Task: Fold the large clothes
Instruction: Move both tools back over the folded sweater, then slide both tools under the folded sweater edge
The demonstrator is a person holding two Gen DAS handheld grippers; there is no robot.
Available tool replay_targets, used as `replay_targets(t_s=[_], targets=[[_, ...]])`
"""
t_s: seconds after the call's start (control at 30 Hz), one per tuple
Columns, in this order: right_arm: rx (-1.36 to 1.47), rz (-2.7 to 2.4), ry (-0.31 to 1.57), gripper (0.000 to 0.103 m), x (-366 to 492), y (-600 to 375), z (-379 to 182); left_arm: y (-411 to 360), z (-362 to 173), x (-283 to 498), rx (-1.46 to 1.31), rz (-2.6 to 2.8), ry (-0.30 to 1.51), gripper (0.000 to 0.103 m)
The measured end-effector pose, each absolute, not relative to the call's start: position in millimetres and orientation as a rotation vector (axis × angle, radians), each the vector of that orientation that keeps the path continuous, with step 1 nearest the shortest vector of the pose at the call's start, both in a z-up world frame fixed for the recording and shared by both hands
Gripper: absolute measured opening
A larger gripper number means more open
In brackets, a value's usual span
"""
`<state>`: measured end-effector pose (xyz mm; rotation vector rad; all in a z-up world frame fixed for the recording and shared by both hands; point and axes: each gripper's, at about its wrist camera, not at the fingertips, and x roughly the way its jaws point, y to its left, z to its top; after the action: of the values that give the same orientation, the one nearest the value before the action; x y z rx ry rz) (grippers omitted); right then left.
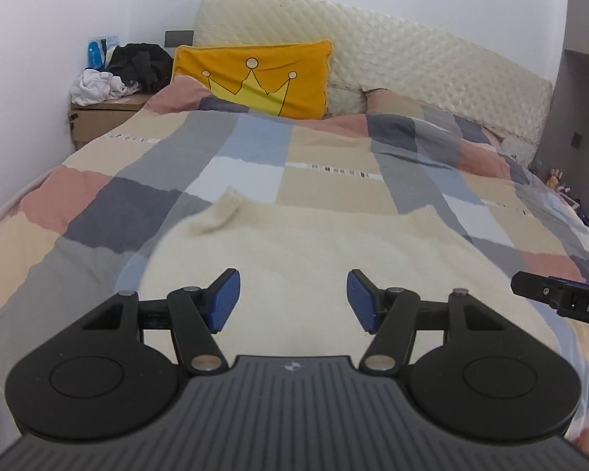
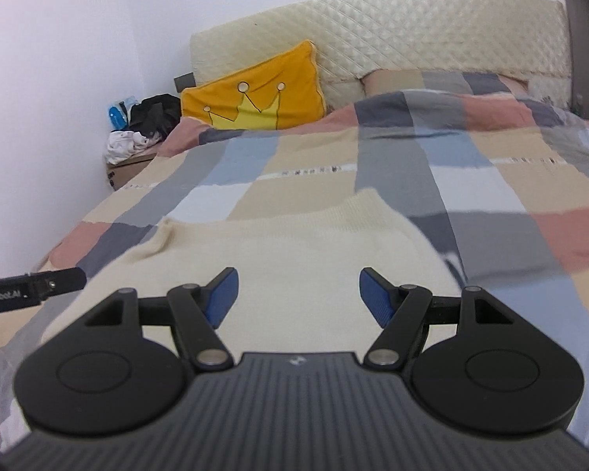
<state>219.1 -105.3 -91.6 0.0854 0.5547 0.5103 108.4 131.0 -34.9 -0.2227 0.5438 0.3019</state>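
Observation:
A cream knitted garment (image 1: 294, 251) lies folded on the checked bed cover, its far edge toward the pillows. It shows again in the right wrist view as the same cream garment (image 2: 286, 247). My left gripper (image 1: 293, 299) hovers above its near part, open, nothing between the blue pads. My right gripper (image 2: 297, 299) hangs over the same cloth, also open and empty. A finger of the right gripper (image 1: 546, 294) pokes in at the right edge of the left wrist view, and a finger of the left gripper (image 2: 39, 284) shows at the left edge of the right wrist view.
The bed with its checked cover (image 1: 333, 157) fills both views. A yellow crown pillow (image 1: 255, 78) leans on the quilted cream headboard (image 1: 412, 59). A wooden nightstand (image 1: 98, 117) at the back left carries a heap of black and white clothes. White walls stand behind and to the left.

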Motion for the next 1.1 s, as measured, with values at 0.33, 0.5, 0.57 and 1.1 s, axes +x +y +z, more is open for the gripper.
replay_targets(t_s=[0.33,0.5,0.57,1.1], targets=[[0.256,0.435,0.652,0.071,197.2,-118.1,-108.7,113.0,-52.5,81.3,-0.305,0.285,0.611,0.066],[0.38,0.402,0.751,0.072,194.6,-123.8,-125.9,114.6,-63.5,83.5,-0.323,0.289,0.664,0.066],[0.423,0.396,0.806,0.072,197.6,-123.6,-134.9,117.1,-67.7,86.5,-0.34,0.293,0.682,0.066],[0.794,0.41,1.112,0.103,213.4,-129.9,-203.7,139.9,-91.8,103.9,-0.506,0.276,0.79,0.071]])
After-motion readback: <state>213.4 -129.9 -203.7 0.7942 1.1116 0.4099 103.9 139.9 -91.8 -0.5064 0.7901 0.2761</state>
